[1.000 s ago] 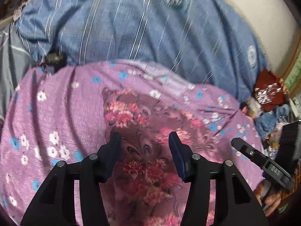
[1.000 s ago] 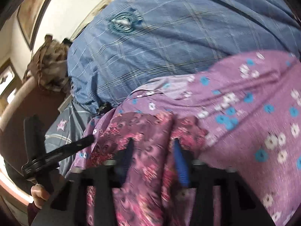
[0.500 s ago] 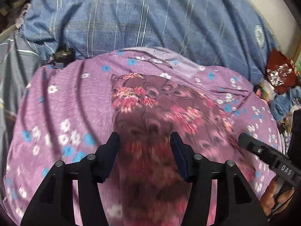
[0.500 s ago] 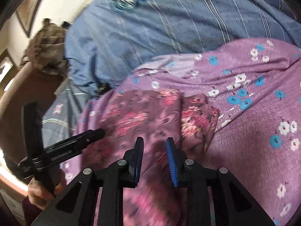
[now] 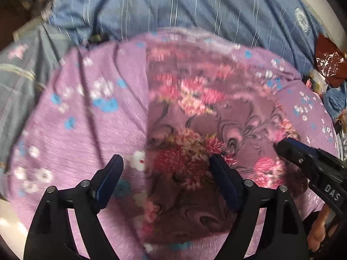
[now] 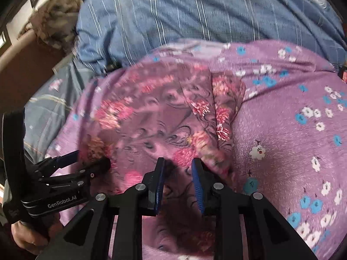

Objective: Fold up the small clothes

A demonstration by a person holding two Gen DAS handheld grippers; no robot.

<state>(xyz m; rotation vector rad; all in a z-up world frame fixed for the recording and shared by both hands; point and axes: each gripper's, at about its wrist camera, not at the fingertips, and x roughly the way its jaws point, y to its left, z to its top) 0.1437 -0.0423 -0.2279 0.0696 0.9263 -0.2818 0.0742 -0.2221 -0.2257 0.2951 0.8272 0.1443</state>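
A small mauve garment with red and pink flowers (image 5: 201,117) lies folded on a purple sheet with blue and white flowers (image 5: 86,117). My left gripper (image 5: 167,169) is open wide, low over the garment's near left edge. My right gripper (image 6: 177,166) has its jaws apart with a narrow gap, right over the garment's (image 6: 164,112) near edge; nothing is seen held between them. The right gripper also shows in the left wrist view (image 5: 303,160), and the left gripper in the right wrist view (image 6: 86,162).
A blue striped quilt (image 5: 173,6) is bunched behind the sheet. A grey patterned cloth (image 5: 19,69) lies at the left. A dark red bag (image 5: 329,62) and clutter sit at the far right. A brown bundle (image 6: 54,23) rests on a wooden edge.
The left gripper has opened wider and dropped closer to the garment. The right gripper has come nearer the garment's near edge. The garment now lies flatter on the sheet.
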